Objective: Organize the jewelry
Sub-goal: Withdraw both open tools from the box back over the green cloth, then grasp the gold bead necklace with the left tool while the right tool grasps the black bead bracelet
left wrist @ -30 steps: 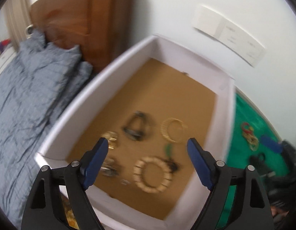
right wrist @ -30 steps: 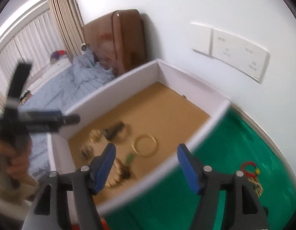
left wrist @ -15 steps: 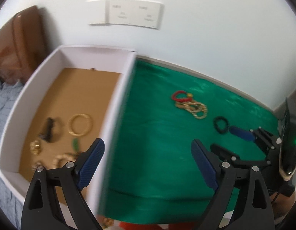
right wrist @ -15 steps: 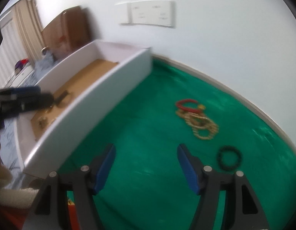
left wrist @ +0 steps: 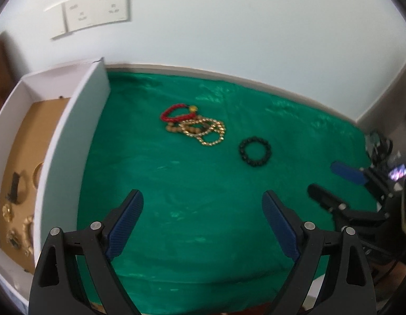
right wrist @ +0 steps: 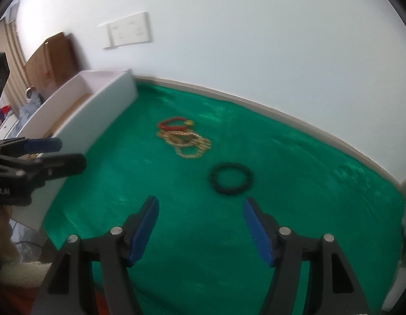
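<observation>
A red bracelet (left wrist: 176, 113) lies on the green cloth (left wrist: 163, 183), touching a heap of gold bead chains (left wrist: 203, 130). A black bead bracelet (left wrist: 255, 151) lies apart to their right. The same pieces show in the right wrist view: red bracelet (right wrist: 174, 122), gold chains (right wrist: 188, 143), black bracelet (right wrist: 230, 179). My left gripper (left wrist: 202, 220) is open and empty above the cloth's near part. My right gripper (right wrist: 200, 225) is open and empty, just short of the black bracelet. A white box (left wrist: 69, 141) at the left holds several gold and dark pieces on its brown floor (left wrist: 27, 136).
A white wall with a switch panel (left wrist: 95, 10) runs along the back of the cloth. The right gripper shows at the right edge of the left wrist view (left wrist: 347, 181). The left gripper shows at the left of the right wrist view (right wrist: 42, 155). A bed and wooden headboard (right wrist: 53, 60) lie beyond the box.
Both grippers have swung right, away from over the white box to above the green cloth. The bracelets now lie ahead of them. Both stayed open and empty.
</observation>
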